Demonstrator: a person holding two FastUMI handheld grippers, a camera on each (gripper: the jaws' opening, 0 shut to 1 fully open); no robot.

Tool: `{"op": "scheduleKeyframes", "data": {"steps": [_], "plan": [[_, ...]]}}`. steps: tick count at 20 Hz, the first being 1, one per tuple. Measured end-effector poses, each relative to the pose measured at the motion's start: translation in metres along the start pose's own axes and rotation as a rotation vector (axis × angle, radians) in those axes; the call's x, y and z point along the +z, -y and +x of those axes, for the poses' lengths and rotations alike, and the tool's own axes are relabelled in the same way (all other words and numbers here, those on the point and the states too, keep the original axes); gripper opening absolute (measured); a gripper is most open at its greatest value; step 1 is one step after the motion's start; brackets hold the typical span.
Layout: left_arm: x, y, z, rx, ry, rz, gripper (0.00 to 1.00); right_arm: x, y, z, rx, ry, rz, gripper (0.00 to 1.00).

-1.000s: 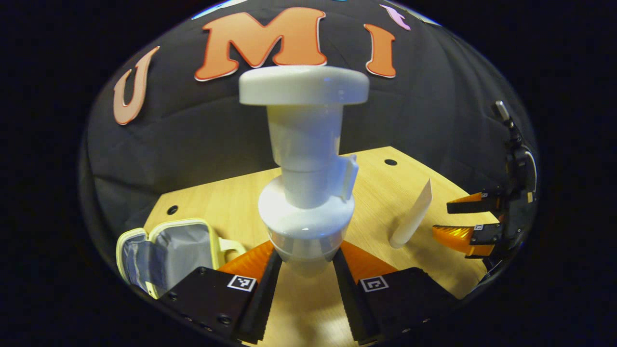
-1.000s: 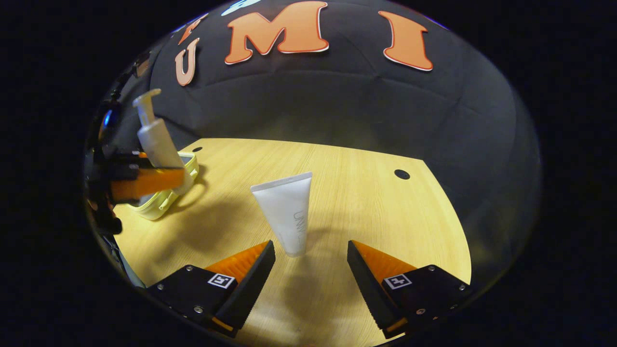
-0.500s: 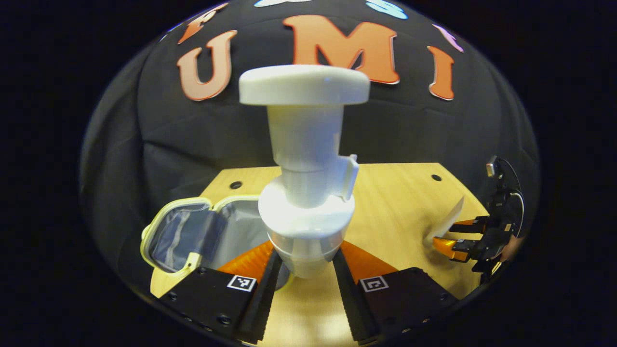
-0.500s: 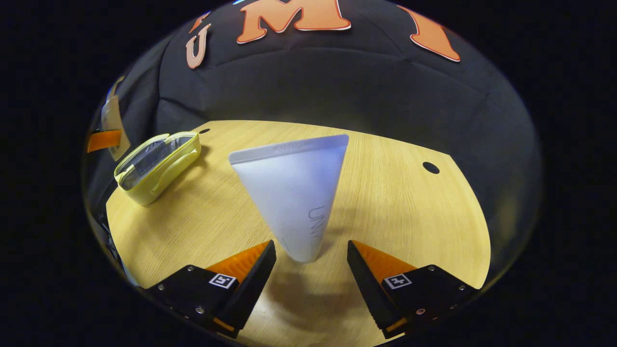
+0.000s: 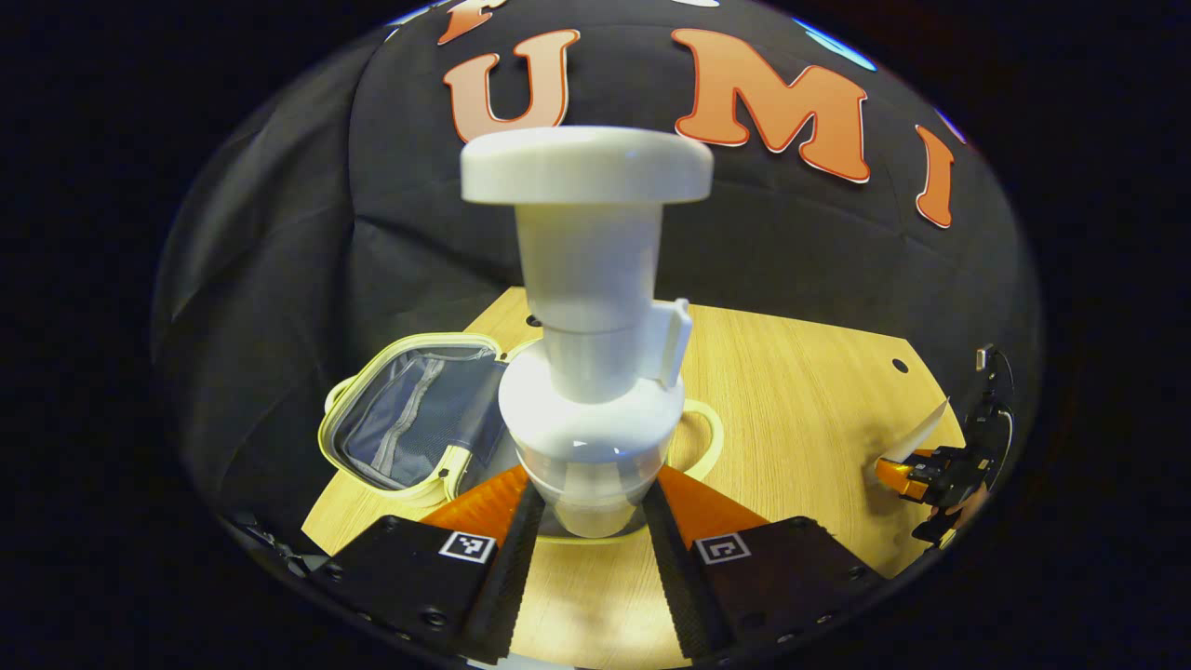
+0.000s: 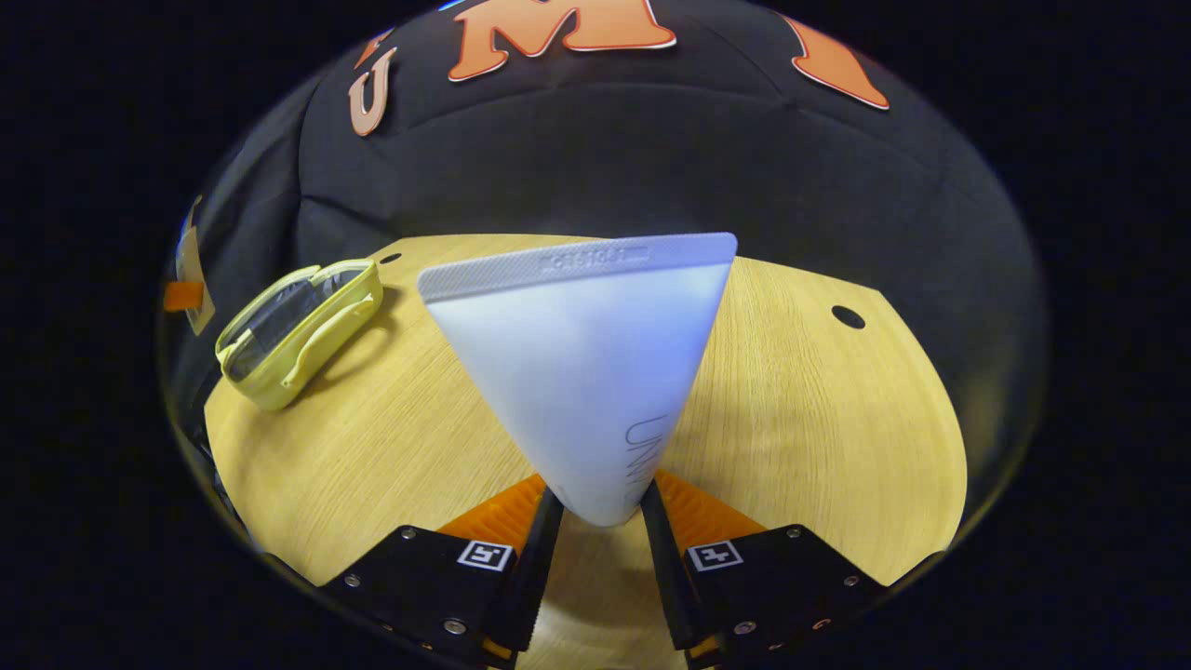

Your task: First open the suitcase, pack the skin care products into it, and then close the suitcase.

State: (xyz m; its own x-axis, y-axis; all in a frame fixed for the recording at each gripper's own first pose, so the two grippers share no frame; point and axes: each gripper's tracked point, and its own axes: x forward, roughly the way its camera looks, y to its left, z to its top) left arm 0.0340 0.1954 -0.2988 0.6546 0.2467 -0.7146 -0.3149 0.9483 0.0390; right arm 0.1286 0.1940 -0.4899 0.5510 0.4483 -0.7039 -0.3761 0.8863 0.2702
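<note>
A white pump bottle [image 5: 588, 316] stands upright between the fingers of my left gripper [image 5: 584, 507], which is shut on its lower body. It hangs just over the open yellow suitcase [image 5: 409, 423], whose grey lining faces up. In the right gripper view, a white tube [image 6: 582, 363] stands on its cap with its crimped end up, and my right gripper [image 6: 600, 507] is shut on its narrow lower end. That same yellow suitcase [image 6: 293, 330] lies far left on the table. The right gripper [image 5: 916, 470] with the tube appears at the right edge of the left gripper view.
The wooden table [image 6: 819, 447] has small round holes near its back edge, one hole [image 6: 848, 317] at the right. The black cloth wall rises right behind the table. Bare wood lies between the suitcase and the tube.
My left gripper has carried the pump bottle leftward until it is over the open suitcase. My right gripper moved in on the tube and closed from open onto its lower end.
</note>
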Motion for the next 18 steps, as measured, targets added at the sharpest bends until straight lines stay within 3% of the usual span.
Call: {"op": "scheduleKeyframes", "data": {"steps": [2,7,14,18], "plan": [[0.001,-0.009,0.009,-0.019,-0.008,0.008,0.63,0.001,0.001,-0.006,-0.025,-0.007,-0.006,0.48],[0.007,-0.016,0.027,-0.112,-0.03,0.054,0.63,0.03,-0.014,-0.047,-0.07,0.046,0.041,0.51],[0.002,-0.035,0.051,-0.221,-0.116,0.137,0.64,0.07,-0.063,-0.094,-0.102,0.111,0.081,0.51],[-0.012,-0.048,0.074,-0.275,-0.228,0.158,0.64,0.079,-0.097,-0.114,-0.102,0.118,0.085,0.51]]}}
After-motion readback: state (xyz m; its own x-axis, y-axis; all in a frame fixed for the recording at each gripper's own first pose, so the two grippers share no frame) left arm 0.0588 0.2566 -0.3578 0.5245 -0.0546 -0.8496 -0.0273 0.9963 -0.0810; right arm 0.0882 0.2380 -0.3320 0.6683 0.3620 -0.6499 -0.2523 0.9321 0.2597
